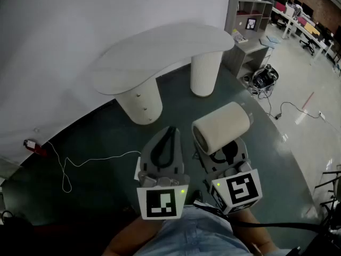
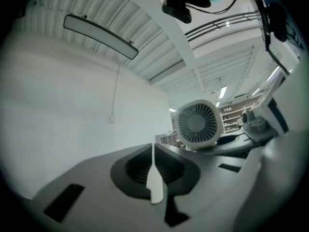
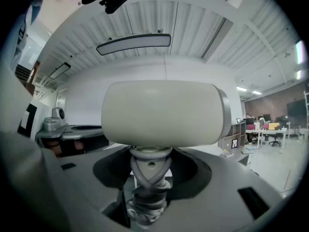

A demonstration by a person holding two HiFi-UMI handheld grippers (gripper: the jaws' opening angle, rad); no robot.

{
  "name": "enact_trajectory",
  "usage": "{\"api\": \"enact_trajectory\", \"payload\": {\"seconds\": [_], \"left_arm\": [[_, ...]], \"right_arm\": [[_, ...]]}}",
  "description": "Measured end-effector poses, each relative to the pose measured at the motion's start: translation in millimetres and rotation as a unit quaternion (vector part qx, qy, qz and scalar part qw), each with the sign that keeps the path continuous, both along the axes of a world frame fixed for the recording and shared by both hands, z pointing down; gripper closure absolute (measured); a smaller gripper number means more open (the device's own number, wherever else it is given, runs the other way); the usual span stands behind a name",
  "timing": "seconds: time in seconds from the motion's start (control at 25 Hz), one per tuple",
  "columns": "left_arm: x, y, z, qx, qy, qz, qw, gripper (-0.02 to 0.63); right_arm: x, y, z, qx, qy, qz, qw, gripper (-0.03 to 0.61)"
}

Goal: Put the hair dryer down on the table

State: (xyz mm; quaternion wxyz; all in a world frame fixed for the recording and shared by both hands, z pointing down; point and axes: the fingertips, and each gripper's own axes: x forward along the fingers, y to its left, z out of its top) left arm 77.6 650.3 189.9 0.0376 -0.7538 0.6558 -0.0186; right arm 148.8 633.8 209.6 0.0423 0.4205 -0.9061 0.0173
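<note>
A cream hair dryer (image 1: 221, 126) with a barrel-shaped body is held up in front of me, its handle down between the jaws of my right gripper (image 1: 226, 152). In the right gripper view the hair dryer (image 3: 164, 112) fills the middle, and its grey cord is wound round the handle where the right gripper (image 3: 147, 178) is shut on it. My left gripper (image 1: 169, 129) is beside it on the left, shut and empty. The left gripper view shows the left gripper (image 2: 153, 149) with jaws together and the hair dryer's grille (image 2: 197, 122) to the right. The white curved table (image 1: 160, 55) stands ahead, beyond both grippers.
The table rests on two round ribbed legs (image 1: 205, 73). A grey shelf unit (image 1: 248, 23) stands behind it to the right, with a heap of cables (image 1: 264, 79) on the floor. A white cord (image 1: 80, 164) trails over the dark floor at the left.
</note>
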Motion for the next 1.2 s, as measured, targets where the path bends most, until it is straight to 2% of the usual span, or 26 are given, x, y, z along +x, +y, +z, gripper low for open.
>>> {"api": "enact_trajectory", "payload": {"seconds": [0.32,0.92,1.2], "left_arm": [[7,-4,4,0.000,0.000,0.004,1.0000,0.597],[60,-28,21,-0.016,-0.006,0.003,0.9998,0.597],[57,-67,30,-0.027,-0.003,-0.003,0.9996,0.597]], "right_arm": [[6,-3,3,0.000,-0.005,0.002,1.000,0.357],[58,-29,17,-0.030,-0.019,0.001,0.999,0.357],[53,-65,31,-0.036,-0.015,-0.017,0.999,0.357]]}}
